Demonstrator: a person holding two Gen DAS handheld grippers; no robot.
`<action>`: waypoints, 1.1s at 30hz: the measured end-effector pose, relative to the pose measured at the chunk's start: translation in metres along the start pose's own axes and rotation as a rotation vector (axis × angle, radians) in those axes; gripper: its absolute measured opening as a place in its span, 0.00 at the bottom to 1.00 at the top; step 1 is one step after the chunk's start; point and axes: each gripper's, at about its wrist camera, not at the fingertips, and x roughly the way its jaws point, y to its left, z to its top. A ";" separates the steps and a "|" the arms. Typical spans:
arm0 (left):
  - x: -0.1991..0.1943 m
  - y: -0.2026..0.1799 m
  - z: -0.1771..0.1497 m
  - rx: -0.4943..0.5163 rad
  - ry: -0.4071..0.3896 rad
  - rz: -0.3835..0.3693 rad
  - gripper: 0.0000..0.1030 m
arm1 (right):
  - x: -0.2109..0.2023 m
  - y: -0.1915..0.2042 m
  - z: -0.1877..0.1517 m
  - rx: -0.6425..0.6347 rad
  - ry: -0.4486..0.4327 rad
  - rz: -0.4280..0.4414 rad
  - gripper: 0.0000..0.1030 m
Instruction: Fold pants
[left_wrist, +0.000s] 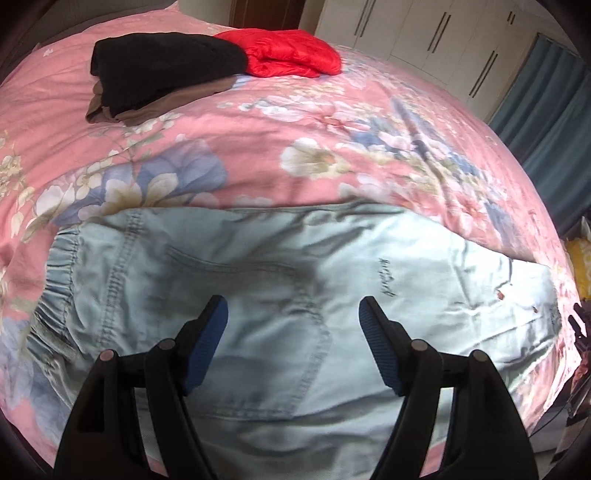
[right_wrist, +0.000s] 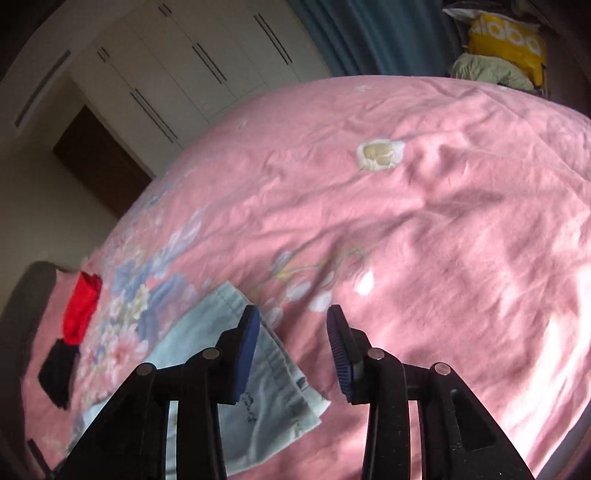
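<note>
- Pale denim pants, folded, soft and creased, elastic waist at left, flat on pink floral bed.
- Left tool above pants, jaws wide apart, empty.
- Right tool beside pants' corner, jaws apart, empty.
- Black, brown, red clothes piled far back.

The left wrist camera sits behind the left tool and looks down, close over the pale pants on the bed. The right wrist camera looks tilted across the bed. Both see the pants, the red clothes and the white closet.
</note>
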 end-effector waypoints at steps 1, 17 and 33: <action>-0.004 -0.010 -0.003 0.008 0.001 -0.039 0.72 | -0.004 -0.003 -0.007 0.019 0.019 0.024 0.37; 0.046 -0.082 -0.034 -0.053 0.207 -0.326 0.74 | 0.035 -0.005 -0.059 0.085 0.061 0.101 0.30; 0.009 -0.135 -0.010 -0.128 0.187 -0.763 0.89 | -0.023 0.217 -0.177 -0.902 -0.286 0.086 0.12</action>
